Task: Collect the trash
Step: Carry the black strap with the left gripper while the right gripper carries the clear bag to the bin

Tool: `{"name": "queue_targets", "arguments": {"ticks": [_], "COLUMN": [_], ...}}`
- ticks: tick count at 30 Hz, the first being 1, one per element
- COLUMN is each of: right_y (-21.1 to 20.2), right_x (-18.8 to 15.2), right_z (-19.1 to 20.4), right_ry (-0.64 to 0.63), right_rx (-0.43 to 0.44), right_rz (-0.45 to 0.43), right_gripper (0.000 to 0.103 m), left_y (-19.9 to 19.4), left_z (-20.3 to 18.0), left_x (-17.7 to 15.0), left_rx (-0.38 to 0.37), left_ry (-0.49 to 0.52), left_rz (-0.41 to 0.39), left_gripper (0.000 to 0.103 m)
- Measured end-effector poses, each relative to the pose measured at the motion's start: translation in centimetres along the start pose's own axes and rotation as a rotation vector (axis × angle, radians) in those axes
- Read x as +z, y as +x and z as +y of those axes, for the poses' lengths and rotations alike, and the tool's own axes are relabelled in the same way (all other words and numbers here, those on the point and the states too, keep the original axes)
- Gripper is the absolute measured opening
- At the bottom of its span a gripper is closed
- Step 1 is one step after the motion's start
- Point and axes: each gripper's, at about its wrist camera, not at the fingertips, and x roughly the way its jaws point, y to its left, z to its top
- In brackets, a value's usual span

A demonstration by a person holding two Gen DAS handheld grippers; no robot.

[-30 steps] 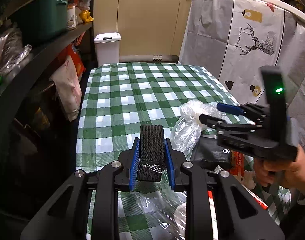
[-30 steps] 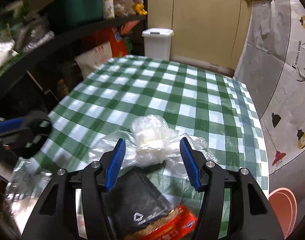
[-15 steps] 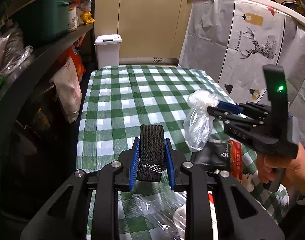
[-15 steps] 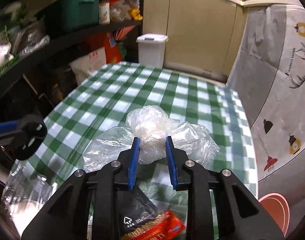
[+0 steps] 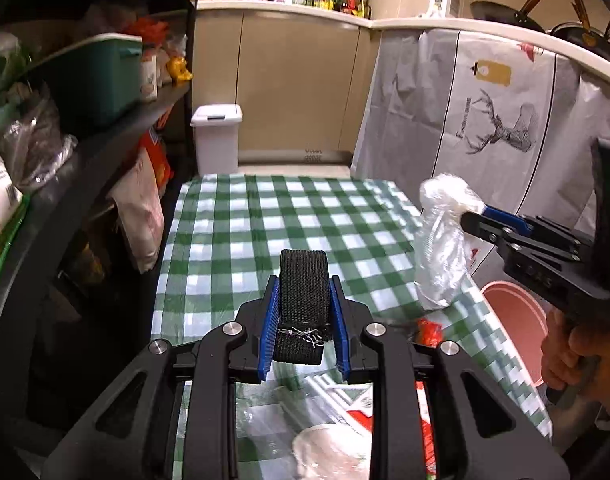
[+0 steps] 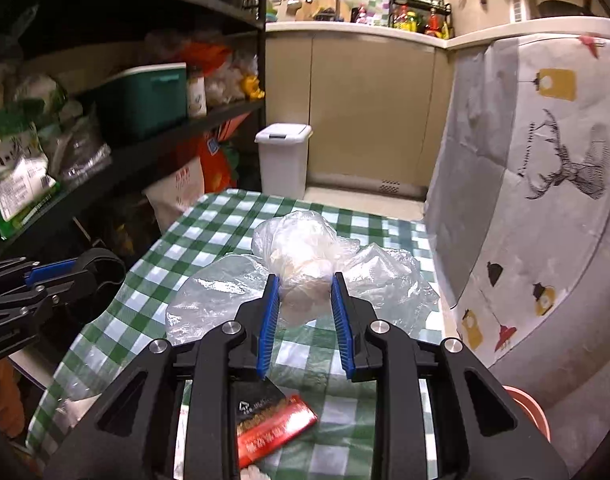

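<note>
My right gripper is shut on a crumpled clear plastic bag and holds it in the air above the green checked table. In the left wrist view the bag hangs from the right gripper over the table's right edge. My left gripper is shut on a black woven strap above the table. A red and black wrapper lies on the table under my right gripper. More clear plastic and wrappers lie under my left gripper.
A pink bucket stands on the floor by the table's right side, also in the right wrist view. A white lidded bin stands beyond the table's far end. Dark shelves with a green box run along the left.
My right gripper closed on the plastic bag and lifted it off the table, moving up and right. My left gripper kept its hold on the strap and rose a little.
</note>
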Motion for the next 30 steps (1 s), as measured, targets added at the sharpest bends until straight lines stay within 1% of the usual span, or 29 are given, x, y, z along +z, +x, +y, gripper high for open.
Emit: {"name": "queue_targets", "arguments": {"ticks": [9, 13, 18, 20, 23, 27, 30], "right_y": [-7.5, -10.7, -13.5, -14.2, -14.3, -14.7, -14.8], "right_x": [1.0, -0.1, -1.9, -2.7, -4.0, -4.8, -5.3], "right_z": [-2.5, -3.8, -5.5, -6.4, -7.8, -9.2, -10.0], "right_ry": [0.030, 0.017, 0.045, 0.075, 0.136, 0.168, 0.165], "right_rx": [0.004, -0.010, -0.044, -0.056, -0.065, -0.090, -0.120], "right_rz": [-0.051, -0.052, -0.061, -0.065, -0.047, -0.044, -0.039], "right_gripper": [0.027, 0.028, 0.028, 0.028, 0.028, 0.028, 0.028], "left_y": [-2.8, -3.9, -4.5, -4.6, -4.9, -5.0, -4.9], "left_z": [-2.6, -4.2, -6.1, -6.8, -8.0, -9.4, -10.9], "left_x": [1.2, 1.6, 1.6, 1.6, 1.7, 1.7, 1.7], "left_rx": [-0.017, -0.038, -0.050, -0.056, -0.071, -0.092, -0.114], "left_ry": [-0.002, 0.018, 0.036, 0.040, 0.047, 0.048, 0.059], "left_rz": [-0.058, -0.084, -0.084, -0.084, -0.091, -0.088, -0.084], "left_gripper": [0.024, 0.024, 0.024, 0.024, 0.024, 0.024, 0.024]}}
